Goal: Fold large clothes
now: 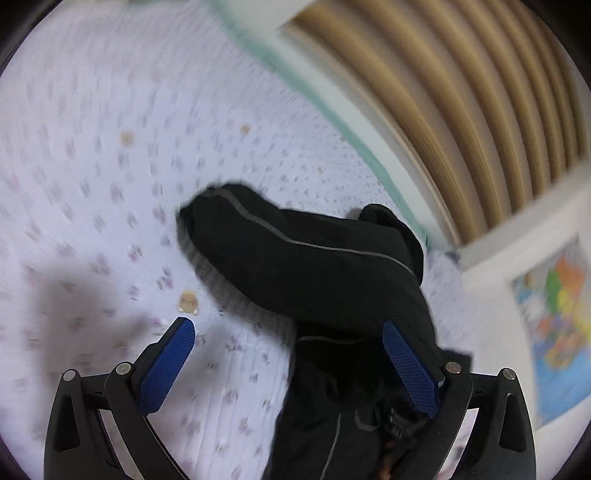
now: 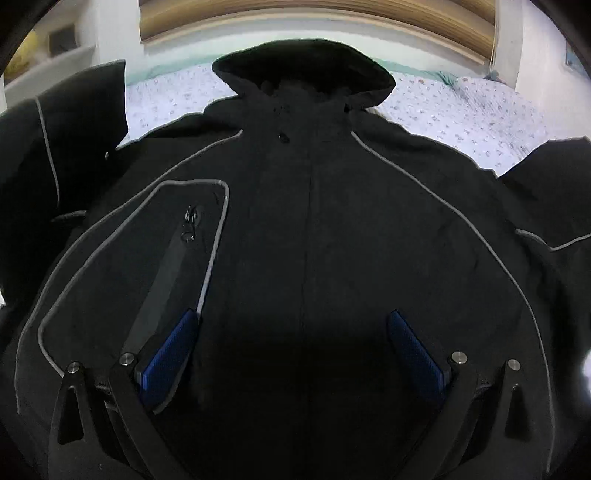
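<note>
At the bottom of the right wrist view, the right gripper (image 2: 293, 321) hangs with its two blue-padded black fingers (image 2: 168, 356) spread wide and nothing between them. Directly beyond them, filling most of the frame, lies the large black hooded jacket with thin grey piping (image 2: 306, 221), front side up on the bed. A chest pocket outlined in grey piping sits at the left of the frame, with a small metal zip pull (image 2: 189, 230) near its upper end, just beyond the left finger. Farther up, the jacket's hood (image 2: 303, 66) rests at the top centre, and one sleeve (image 2: 74, 122) lies at the upper left, another at the right edge. Past the hood shows the white quilted bedspread with small purplish flowers (image 2: 461, 122), and behind it a tan slatted headboard (image 2: 314, 14) along the top.

In the left wrist view, which is motion-blurred, the left gripper (image 1: 288, 325) is at the bottom, its blue-padded fingers (image 1: 168, 365) also released and wide apart, gripping nothing. A black sleeve of the jacket (image 1: 303, 258) runs from the lower right up toward the centre, passing just behind the right finger; whether they touch I cannot tell. The flowered bedspread fills the left and centre. At the upper right stands the slatted headboard, and a colourful map poster (image 1: 557, 325) is at the right edge.
</note>
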Motion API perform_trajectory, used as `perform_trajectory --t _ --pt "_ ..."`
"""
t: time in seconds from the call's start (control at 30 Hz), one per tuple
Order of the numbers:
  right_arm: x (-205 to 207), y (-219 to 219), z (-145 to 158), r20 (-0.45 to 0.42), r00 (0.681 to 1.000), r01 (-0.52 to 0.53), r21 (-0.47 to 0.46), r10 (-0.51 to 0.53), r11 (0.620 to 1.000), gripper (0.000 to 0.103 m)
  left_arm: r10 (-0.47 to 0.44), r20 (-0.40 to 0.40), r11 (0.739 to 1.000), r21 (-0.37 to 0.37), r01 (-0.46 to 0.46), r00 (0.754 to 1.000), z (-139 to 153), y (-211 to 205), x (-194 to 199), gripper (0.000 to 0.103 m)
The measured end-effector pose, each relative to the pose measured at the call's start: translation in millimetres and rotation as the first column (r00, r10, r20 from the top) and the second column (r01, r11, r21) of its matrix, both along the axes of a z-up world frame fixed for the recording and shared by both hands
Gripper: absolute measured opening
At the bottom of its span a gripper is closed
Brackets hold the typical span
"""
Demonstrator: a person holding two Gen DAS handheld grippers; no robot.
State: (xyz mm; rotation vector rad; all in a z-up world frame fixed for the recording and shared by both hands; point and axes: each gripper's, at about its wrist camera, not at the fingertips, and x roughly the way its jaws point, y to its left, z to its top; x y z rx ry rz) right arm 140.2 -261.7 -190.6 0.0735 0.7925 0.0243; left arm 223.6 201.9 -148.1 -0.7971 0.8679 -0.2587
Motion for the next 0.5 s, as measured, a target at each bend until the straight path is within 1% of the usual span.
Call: perform_trajectory --t 0.07,0.1,0.13,0.17,0.2,0.27,0.3,0.33,0.37,0.4,0.43,0.47,0.5 --pt "-3 -1 2 0.024 0.999 -0.024 0.020 0.023 1.000 0.103 0.020 -0.031 0.993 -0.118 -0.023 0.999 -27 6 16 0.101" --pt "-3 0 0 0.014 1.000 -0.027 0.016 0.027 0.999 0.103 0.037 -0.041 0.982 -0.185 -0.044 0.998 -42 8 26 0.101" --pt "-2 1 -1 0.012 1.000 -0.027 0.010 0.027 1.000 0.103 0.053 -0.043 0.970 -0.233 -0.062 0.998 -53 10 35 0.101" --pt "-2 2 -1 0.015 0.999 -0.028 0.004 0.028 1.000 0.103 0.065 -0.046 0.964 -0.256 -0.075 0.997 -60 10 45 0.101" --pt "-1 3 0 0.018 0.999 -0.031 -0.003 0.031 1.000 0.103 0.071 -0.057 0.962 -0.262 -0.084 0.996 -66 7 52 0.101" --pt "-1 2 0 0.023 0.999 -0.036 -0.006 0.036 0.999 0.103 0.048 -0.088 0.956 -0.285 -0.072 0.995 -82 -2 74 0.101" --pt "-1 2 0 0.027 0.999 -0.038 0.000 0.038 0.999 0.103 0.049 -0.093 0.956 -0.284 -0.074 0.994 -85 -6 81 0.101" --pt "-1 1 -2 0.031 0.999 -0.039 0.010 0.039 0.999 0.103 0.057 -0.081 0.962 -0.262 -0.077 0.995 -84 -11 87 0.100" --pt "-1 0 -3 0.034 0.999 -0.039 0.016 0.039 0.999 0.103 0.061 -0.066 0.968 -0.240 -0.075 0.996 -81 -13 90 0.091" --pt "0 0 -4 0.034 0.999 -0.039 0.023 0.038 0.999 0.103 0.065 -0.041 0.979 -0.191 -0.072 0.997 -72 -16 92 0.065" --pt "-1 0 -6 0.034 0.999 -0.039 0.027 0.038 0.999 0.103 0.071 -0.033 0.987 -0.143 -0.075 0.997 -66 -18 93 0.053" --pt "-1 0 -6 0.034 0.999 -0.039 0.028 0.038 0.999 0.103 0.085 -0.017 0.994 -0.066 -0.086 0.996 -55 -20 92 0.034" --pt "-1 0 -6 0.033 0.999 -0.039 0.029 0.038 0.999 0.103 0.091 0.006 0.995 -0.027 -0.091 0.996 -48 -20 89 0.025"
